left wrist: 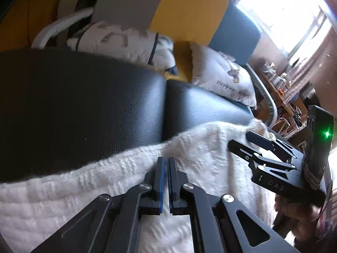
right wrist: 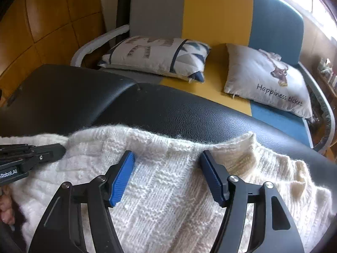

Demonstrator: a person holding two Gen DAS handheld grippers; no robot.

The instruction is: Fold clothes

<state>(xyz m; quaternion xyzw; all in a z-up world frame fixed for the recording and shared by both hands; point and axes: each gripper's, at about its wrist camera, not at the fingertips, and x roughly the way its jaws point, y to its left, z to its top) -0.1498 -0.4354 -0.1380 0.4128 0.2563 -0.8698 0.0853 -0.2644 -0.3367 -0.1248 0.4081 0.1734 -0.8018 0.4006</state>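
Cream knitted wool fills the space under both my tools: the sweater (right wrist: 168,189) lies spread on the black leather surface (right wrist: 189,113), its top edge toward the sofa (right wrist: 210,10) with two cushions. My left gripper (left wrist: 166,181) has its blue-padded fingers drawn nearly together, a sliver of gap showing; whether any knit is pinched there I cannot tell. My right gripper (right wrist: 166,175) stands wide open over the sweater, holding nothing.

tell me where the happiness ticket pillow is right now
In the right wrist view the Happiness ticket pillow lies upper right on the sofa seat, beyond the black leather surface, to the right of the patterned pillow.
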